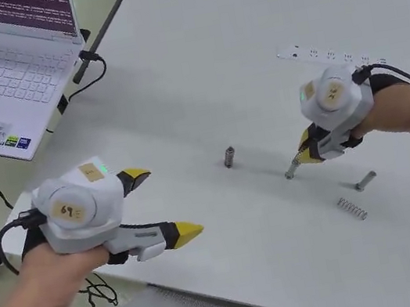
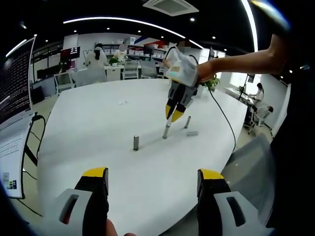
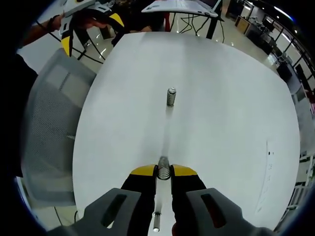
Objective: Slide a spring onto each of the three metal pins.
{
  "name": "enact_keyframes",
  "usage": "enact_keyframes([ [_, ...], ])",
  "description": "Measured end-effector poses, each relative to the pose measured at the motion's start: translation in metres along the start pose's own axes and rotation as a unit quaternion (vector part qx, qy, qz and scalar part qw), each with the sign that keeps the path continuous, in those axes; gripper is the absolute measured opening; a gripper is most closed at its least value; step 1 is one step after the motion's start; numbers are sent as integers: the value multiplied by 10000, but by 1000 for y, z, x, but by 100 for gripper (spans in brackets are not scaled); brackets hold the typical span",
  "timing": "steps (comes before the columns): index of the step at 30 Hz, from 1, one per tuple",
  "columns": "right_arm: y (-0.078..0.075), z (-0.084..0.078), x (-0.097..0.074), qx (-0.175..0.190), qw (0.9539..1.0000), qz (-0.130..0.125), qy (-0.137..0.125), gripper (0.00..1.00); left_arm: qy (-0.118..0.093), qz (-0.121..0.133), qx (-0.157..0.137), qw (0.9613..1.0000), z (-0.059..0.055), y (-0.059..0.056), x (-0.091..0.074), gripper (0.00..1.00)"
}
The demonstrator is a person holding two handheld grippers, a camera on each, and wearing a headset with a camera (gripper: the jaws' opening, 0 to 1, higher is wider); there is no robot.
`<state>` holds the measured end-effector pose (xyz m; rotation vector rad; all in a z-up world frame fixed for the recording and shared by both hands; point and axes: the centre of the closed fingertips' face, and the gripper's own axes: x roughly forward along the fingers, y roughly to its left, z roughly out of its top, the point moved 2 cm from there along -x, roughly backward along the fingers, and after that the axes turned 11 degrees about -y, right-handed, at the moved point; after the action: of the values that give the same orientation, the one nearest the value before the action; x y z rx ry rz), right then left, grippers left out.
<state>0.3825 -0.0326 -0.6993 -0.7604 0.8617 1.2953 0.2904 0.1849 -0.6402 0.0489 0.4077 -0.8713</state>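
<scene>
Right gripper (image 1: 306,153) was clamped on a spring (image 3: 164,168), far end down on the bench (image 1: 196,59). Sprung pin (image 3: 171,96) stood straight ahead of it. Bare pin (image 1: 365,181) and loose spring (image 1: 352,208) lay near its side. Left gripper (image 2: 152,179) was held with jaws apart, empty, well back from the parts.

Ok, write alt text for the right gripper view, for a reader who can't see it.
The right gripper is shut on a spring between its yellow tips, over a white table. Ahead, an upright pin with a spring on it stands on the table; the left gripper hangs open near the far edge.
</scene>
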Motion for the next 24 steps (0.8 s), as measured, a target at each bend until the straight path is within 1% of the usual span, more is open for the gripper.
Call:
enact_keyframes([
  [8,-1,-2,7,-65,9999,31,82,9,-24,2,-65,10000,1,0,0,70],
  [14,0,-2,13,-97,9998,93,130,9,-10,30,-103,9999,-1,1,-1,70],
  [21,0,-7,22,-158,9994,172,256,9,-16,58,-93,9999,2,2,-2,71],
  [24,0,-8,25,-175,9993,193,272,9,-25,67,-93,9999,3,3,-2,71],
])
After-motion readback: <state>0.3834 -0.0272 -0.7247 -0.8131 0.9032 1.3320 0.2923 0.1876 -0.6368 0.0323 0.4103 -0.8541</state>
